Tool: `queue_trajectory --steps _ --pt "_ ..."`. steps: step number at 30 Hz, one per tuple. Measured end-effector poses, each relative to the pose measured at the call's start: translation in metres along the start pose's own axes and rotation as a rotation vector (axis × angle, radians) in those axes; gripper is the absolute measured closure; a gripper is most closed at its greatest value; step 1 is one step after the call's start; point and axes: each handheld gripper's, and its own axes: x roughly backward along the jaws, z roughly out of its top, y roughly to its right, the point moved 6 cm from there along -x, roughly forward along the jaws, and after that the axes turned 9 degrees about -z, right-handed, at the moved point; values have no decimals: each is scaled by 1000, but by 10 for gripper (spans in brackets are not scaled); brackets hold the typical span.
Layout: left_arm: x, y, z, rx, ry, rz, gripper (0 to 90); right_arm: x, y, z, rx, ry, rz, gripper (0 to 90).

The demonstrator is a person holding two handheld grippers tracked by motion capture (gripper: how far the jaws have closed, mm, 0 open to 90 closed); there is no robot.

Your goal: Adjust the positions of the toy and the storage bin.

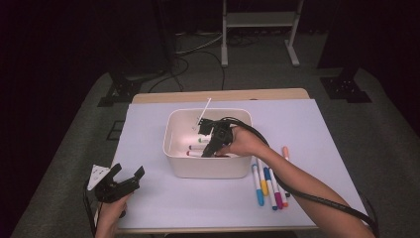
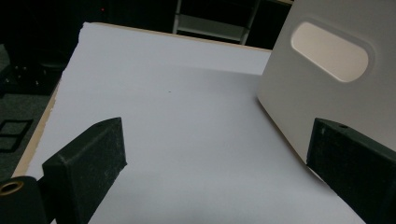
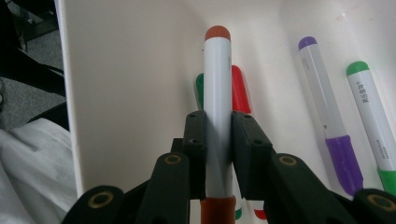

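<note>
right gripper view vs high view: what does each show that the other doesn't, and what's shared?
Right gripper view alone: the right gripper shut on an orange-capped marker, with a purple marker beside it in the bin.

High view alone: the left gripper with its jaws apart, held over the white sheet, and a row of markers lying outside the bin.

Shared: the white bin and markers lying inside it.
</note>
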Motion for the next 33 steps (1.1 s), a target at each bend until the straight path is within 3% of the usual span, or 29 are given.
queue_trajectory --steps 16,25,29,33 --pt "1 -1 1 2 3 3 33 -12 -2 1 18 -53 -3 748" --pt "1 -1 1 3 5 3 33 -8 -1 3 22 -47 -21 708" --pt "1 -1 1 4 5 4 32 0 -2 4 16 -27 -38 708" --pt "2 -2 1 1 4 4 33 24 -2 3 4 38 -59 708"
